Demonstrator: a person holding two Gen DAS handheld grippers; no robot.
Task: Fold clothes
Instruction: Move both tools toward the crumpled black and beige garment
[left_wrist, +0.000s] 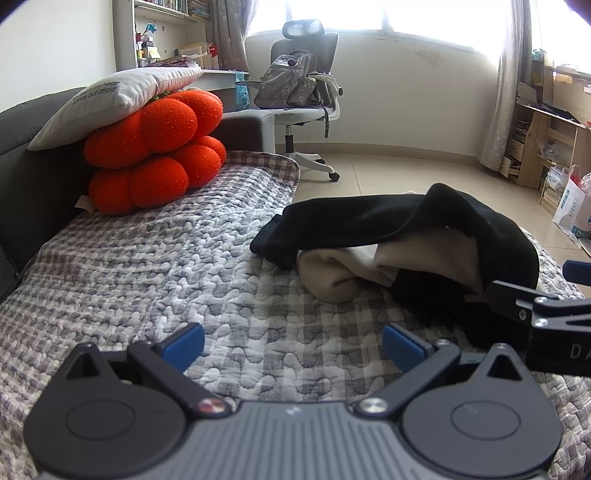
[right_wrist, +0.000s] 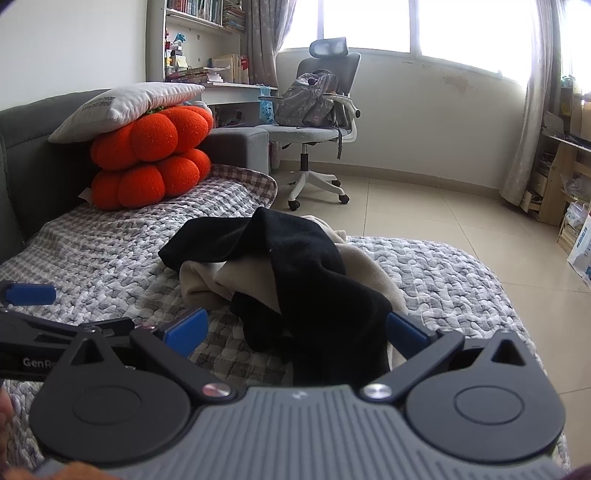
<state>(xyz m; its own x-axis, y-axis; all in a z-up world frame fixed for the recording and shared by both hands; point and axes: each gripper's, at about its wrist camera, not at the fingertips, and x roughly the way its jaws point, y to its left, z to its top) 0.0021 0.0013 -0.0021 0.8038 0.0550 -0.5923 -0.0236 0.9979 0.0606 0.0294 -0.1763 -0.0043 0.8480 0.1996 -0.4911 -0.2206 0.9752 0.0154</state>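
Blue pads right up front — the left gripper (left_wrist: 293, 345) has its fingers spread wide over bare checked quilt (left_wrist: 155, 258), nothing between them. Same story in the right wrist view: the right gripper (right_wrist: 295, 330) stands with its fingers apart, and the near end of the black garment (right_wrist: 303, 280) lies right between the pads, not pinched as far as I can see.

So where are we? By my reading, at the very start — the clothes are a crumpled heap, nothing laid flat, no fold made. That black garment sprawls over a beige garment (left_wrist: 332, 275), the beige poking out beneath it on the side toward the orange cushions (left_wrist: 155, 147). Both sit on the quilt, on the side of the cushions nearer the cameras and toward the tiled floor (left_wrist: 406, 173).

Next move, I'd judge: close on the black cloth's near edge with the right, bring the left across to a second edge, lift it clear of the beige and spread it flat. Two layers tangled, so a careless pinch could drag both.

Pose: both tools low, level, aimed forward side by side — each one's finger tip shows at the other's frame edge.

Beyond the cushions, a white pillow (left_wrist: 110, 94) rests on top of them; farther still, an office chair (left_wrist: 306, 92) carrying a backpack.
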